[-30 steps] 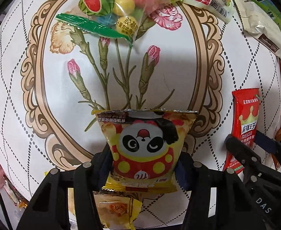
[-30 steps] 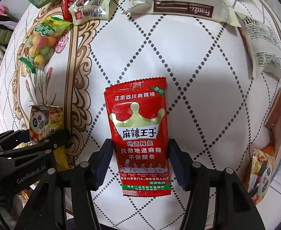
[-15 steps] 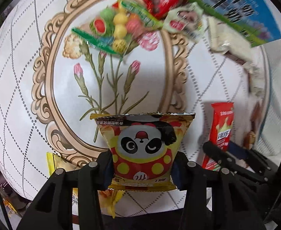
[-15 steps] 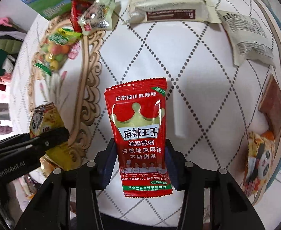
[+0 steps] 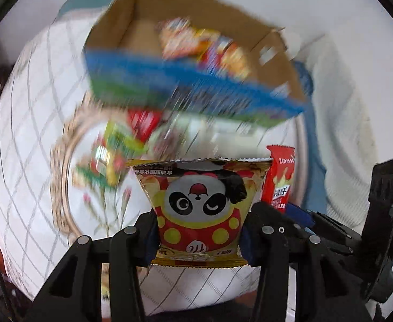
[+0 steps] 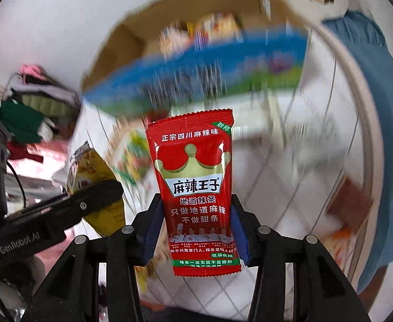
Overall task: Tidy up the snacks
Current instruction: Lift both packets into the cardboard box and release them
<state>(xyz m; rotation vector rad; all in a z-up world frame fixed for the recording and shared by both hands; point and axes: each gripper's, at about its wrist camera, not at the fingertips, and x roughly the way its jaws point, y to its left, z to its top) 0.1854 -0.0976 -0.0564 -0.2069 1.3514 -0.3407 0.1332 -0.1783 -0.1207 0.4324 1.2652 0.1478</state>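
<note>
My left gripper (image 5: pixel 199 230) is shut on a yellow panda snack bag (image 5: pixel 200 201) and holds it upright in the air above the table. My right gripper (image 6: pixel 193 228) is shut on a red spicy-strip packet (image 6: pixel 196 185), also lifted. Each held snack shows in the other view: the red packet (image 5: pixel 279 177) to the right, the yellow bag (image 6: pixel 94 185) to the left. Ahead stands an open cardboard box (image 5: pixel 285 61) with blue and green sides, blurred, with several snack packs inside (image 5: pixel 204 45). It also shows in the right wrist view (image 6: pixel 121 51).
A round table with a white diamond-pattern cloth (image 5: pixel 32 145) lies below. Blurred snacks lie on it near the box: a gummy bag (image 5: pixel 110 155), a red pack (image 5: pixel 142 123). A brown pack (image 6: pixel 349 204) lies at right. A pile of clothes (image 6: pixel 30 107) sits at far left.
Both grippers have lifted their snacks off the table and tilted up towards the box, which has come into full view. The background is motion-blurred.
</note>
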